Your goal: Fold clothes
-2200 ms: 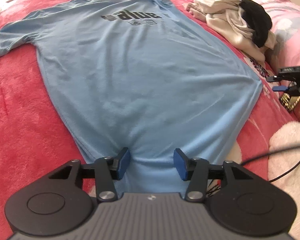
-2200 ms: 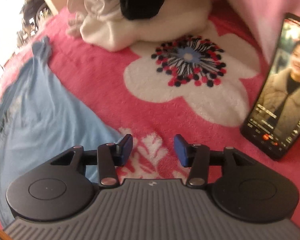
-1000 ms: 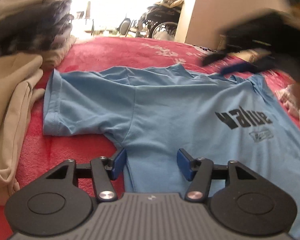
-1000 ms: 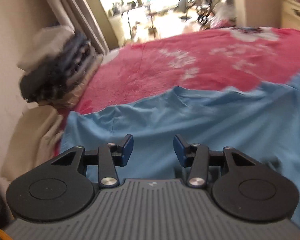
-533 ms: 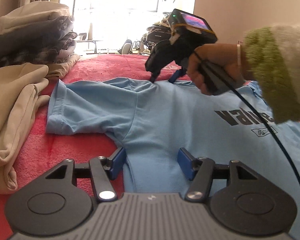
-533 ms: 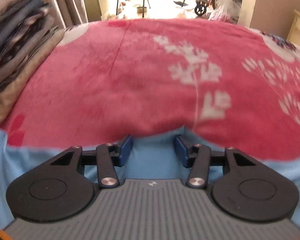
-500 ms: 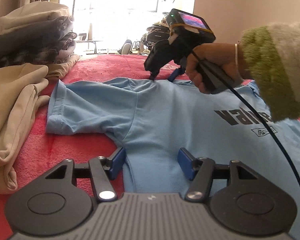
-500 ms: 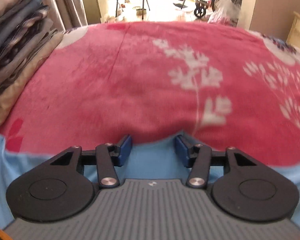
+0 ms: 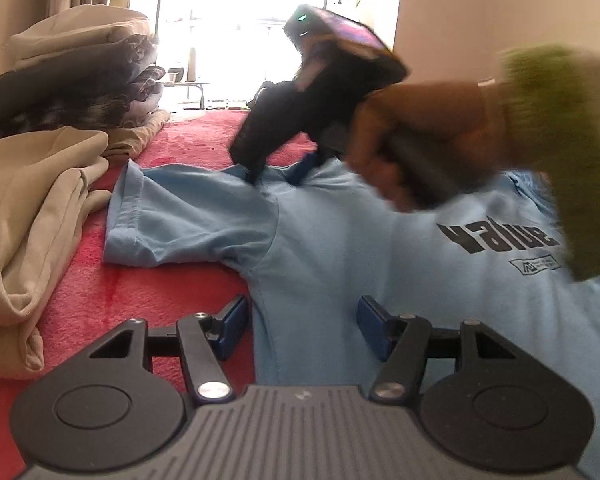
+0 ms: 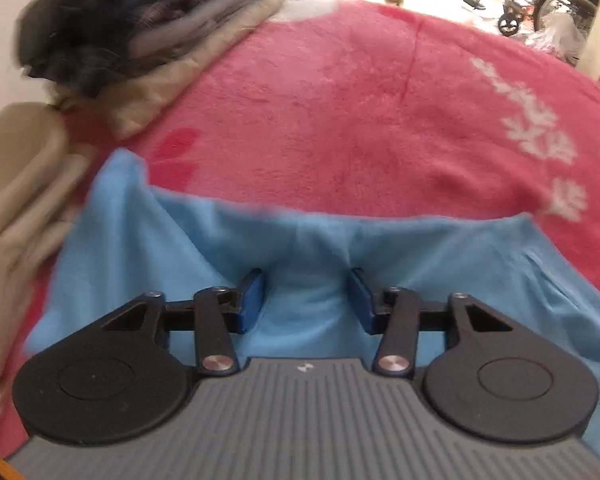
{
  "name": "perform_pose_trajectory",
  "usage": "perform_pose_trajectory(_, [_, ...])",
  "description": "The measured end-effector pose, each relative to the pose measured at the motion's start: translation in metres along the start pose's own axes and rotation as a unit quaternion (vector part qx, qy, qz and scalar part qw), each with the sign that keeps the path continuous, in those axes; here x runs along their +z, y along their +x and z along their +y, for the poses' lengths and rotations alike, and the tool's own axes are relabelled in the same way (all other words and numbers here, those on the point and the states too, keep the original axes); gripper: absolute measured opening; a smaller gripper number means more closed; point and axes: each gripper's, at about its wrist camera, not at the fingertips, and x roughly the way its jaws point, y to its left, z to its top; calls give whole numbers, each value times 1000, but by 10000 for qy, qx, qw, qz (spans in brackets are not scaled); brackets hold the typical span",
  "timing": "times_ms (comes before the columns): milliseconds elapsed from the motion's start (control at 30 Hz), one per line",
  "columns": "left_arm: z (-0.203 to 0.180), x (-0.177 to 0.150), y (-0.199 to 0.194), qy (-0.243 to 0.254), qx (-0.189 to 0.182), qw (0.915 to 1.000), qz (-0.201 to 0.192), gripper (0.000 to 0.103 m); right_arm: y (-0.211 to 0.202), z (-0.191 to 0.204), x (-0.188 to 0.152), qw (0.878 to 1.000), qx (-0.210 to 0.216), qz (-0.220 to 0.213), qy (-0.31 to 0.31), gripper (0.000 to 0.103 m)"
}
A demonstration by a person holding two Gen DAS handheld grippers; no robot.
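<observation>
Left wrist view: blue T-shirt (image 9: 340, 248) reads "value"; left tongs (image 9: 302, 326) apart, right tongs (image 10: 306, 298) opening astride its shoulder.

— How many shirts lie spread on the bed?
— One: a light-blue T-shirt (image 9: 340, 248), with one short sleeve (image 9: 188, 216) in view at the left.
— And the grippers?
— Two. The left gripper (image 9: 302, 330) is near, and the right gripper (image 9: 278, 172) is farther off, held in one hand (image 9: 416, 140) with one green cuff (image 9: 548, 152).
— Any other clothes?
— At the far left there is one stack of folded dark garments (image 9: 76, 84), and one pile of beige cloth (image 9: 32, 216) nearer; how many pieces each holds cannot be told.
— Bed covers?
— One red blanket (image 10: 360, 112).
</observation>
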Motion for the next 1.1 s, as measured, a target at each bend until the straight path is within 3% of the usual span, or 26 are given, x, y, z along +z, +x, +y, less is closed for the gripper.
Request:
perform_pose_trajectory(167, [1,-2,-3,-71,15,10000,-39,62,2,-16,26,9950,-44,-350,940,49])
perform_pose_trajectory(300, [2,-4,-5,-112,4,9999,-71,62,-38,-3,22,9947,549,-277,819,49])
perform_pose_trajectory(367, [2,-5,-5,-117,4,9999,-85,62,-47,12,16,9941,882,44,633,49])
perform_pose_trajectory(500, [1,-5,-6,-106,24,9999,-105,62,-23,39,9,9955,816,416,235,48])
perform_pose_trajectory(633, [1,-6,-6,-110,25,9999,-123,62,10,39,26,9920,816,69,965,53])
perform_pose_trajectory(733, [1,-5,-6,-100,33,9999,-115,62,9,16,35,9723,1123,-173,2043,51])
perform_pose_trajectory(833, [1,-4,-5,-92,36,9999,-102,62,-22,-13,26,9552,1184,-627,2640,50])
perform_pose_trajectory(1000, [2,-5,-6,-81,50,9999,-96,62,-111,-62,-12,9639,664,-1186,2289,50])
perform_pose_trajectory(1100, [1,-5,-6,-71,54,9999,-89,63,-137,-119,-32,9703,-136,-1165,2114,50])
